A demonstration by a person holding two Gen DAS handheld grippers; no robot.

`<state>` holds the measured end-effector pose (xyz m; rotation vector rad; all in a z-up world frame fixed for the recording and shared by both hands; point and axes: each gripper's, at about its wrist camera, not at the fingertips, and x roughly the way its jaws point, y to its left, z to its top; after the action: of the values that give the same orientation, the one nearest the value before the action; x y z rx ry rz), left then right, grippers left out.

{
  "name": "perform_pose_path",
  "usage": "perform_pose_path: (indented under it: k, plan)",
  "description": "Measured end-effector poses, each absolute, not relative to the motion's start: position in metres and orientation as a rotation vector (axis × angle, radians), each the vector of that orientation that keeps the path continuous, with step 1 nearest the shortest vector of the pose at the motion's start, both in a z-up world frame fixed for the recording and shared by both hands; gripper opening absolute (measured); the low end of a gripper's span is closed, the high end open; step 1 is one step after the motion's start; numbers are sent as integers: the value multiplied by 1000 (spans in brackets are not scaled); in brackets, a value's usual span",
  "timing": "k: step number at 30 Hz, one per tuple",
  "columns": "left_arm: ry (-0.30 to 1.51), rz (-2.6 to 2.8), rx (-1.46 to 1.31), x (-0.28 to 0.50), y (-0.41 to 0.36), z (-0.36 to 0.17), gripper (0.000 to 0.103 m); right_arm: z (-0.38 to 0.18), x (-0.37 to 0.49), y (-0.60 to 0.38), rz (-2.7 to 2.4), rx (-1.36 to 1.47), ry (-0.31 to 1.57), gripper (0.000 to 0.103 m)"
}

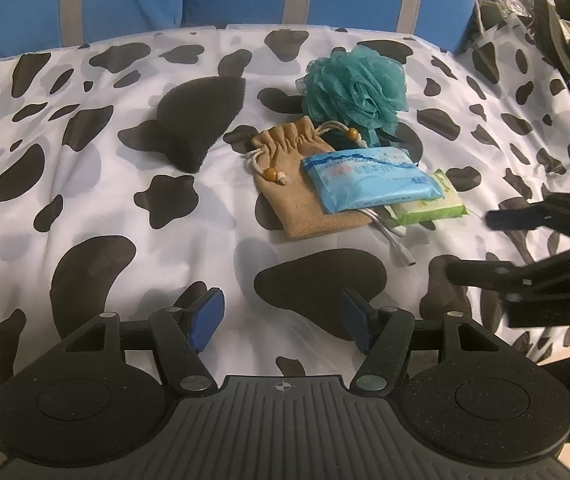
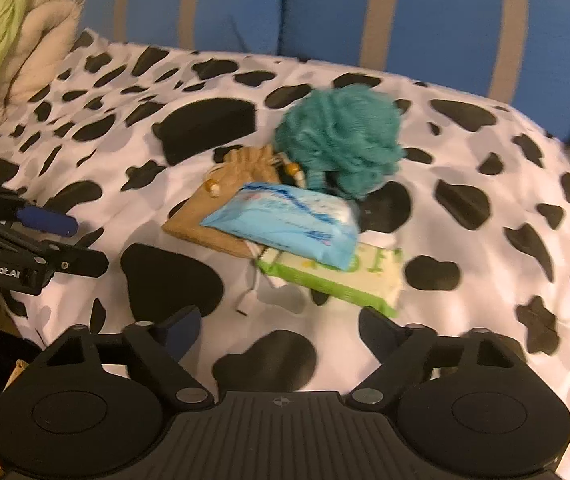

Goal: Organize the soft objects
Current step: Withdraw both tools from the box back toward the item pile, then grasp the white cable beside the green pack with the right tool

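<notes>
Teal bath pouf (image 1: 355,88) tops the pile ahead of my 2 grippers: tan drawstring pouch (image 1: 305,184), blue tissue pack (image 1: 369,182), green pack (image 1: 431,208). Left gripper (image 1: 281,320) and right gripper (image 2: 281,332) gape, holding nothing.

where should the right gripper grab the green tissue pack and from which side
Take the green tissue pack by its free near-right end, coming from the right gripper's side. It lies flat, and its far-left end is tucked under the blue tissue pack, so only that end looks clear. Pinching across the thin end is probably easiest.
</notes>
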<state>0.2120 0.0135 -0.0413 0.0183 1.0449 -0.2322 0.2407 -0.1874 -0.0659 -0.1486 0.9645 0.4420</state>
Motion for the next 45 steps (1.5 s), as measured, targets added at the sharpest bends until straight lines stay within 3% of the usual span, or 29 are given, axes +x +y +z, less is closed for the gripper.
perform_pose_path:
  k: [2, 12, 15, 19, 40, 42, 44, 45]
  plan:
    - [1049, -234, 12, 212, 15, -40, 63, -72, 246, -183, 448, -148, 988, 67]
    - [1094, -201, -19, 213, 29, -44, 63, -97, 268, -154, 457, -150, 1043, 52]
    - [1112, -204, -41, 212, 34, -47, 63, -105, 274, -147, 444, -148, 1062, 42]
    - [1120, -200, -37, 211, 36, -48, 63, -109, 277, -148, 411, -143, 1072, 14]
    - [1135, -191, 6, 211, 23, -52, 63, -101, 244, -166, 429, -243, 1150, 13]
    - [1138, -192, 6, 211, 23, -52, 63, -98, 245, -164, 436, -246, 1126, 20]
    - [1137, -192, 4, 212, 24, -51, 63, -94, 248, -162, 445, -237, 1096, 46]
    - [1137, -192, 3, 212, 24, -51, 63, -93, 251, -161, 455, -238, 1081, 50]
